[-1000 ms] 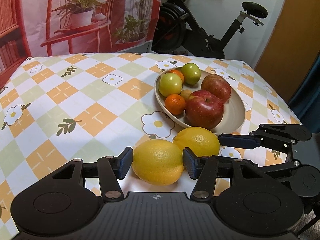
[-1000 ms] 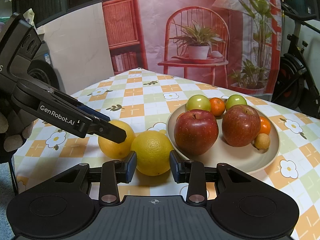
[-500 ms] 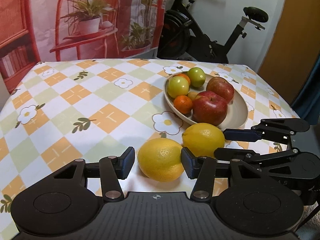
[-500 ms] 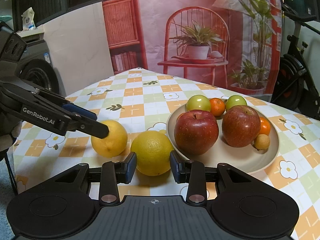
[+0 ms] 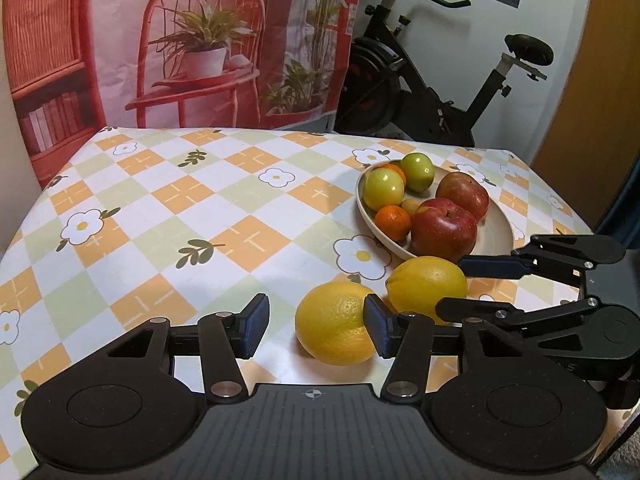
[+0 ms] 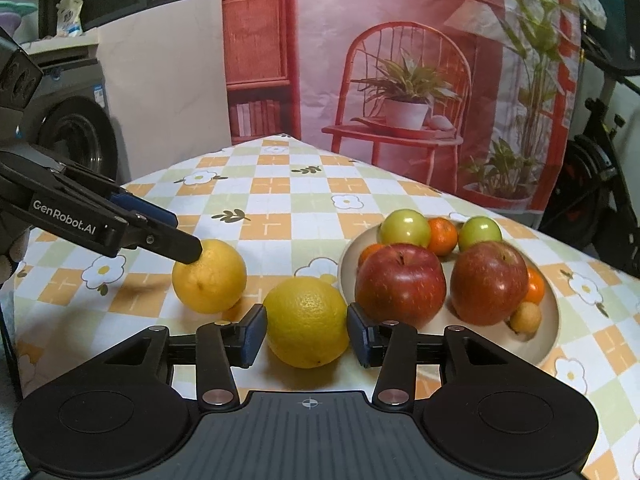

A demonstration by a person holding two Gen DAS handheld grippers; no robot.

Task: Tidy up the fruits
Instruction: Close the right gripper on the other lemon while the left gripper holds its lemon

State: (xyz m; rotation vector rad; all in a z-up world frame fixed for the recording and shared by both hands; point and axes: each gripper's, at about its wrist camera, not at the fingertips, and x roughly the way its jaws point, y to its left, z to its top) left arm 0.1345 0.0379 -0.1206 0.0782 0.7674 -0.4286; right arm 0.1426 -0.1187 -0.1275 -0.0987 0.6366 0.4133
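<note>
Two lemons (image 6: 306, 322) between opening right tongs (image 6: 307, 334).

Left gripper (image 5: 312, 330) jaws apart; right gripper (image 6: 306, 334) opening

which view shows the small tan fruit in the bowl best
The right wrist view: the small tan fruit sits in the open at the near right of the bowl, beside a red apple. In the left wrist view only a sliver of it shows, wedged among the other fruit.
</note>
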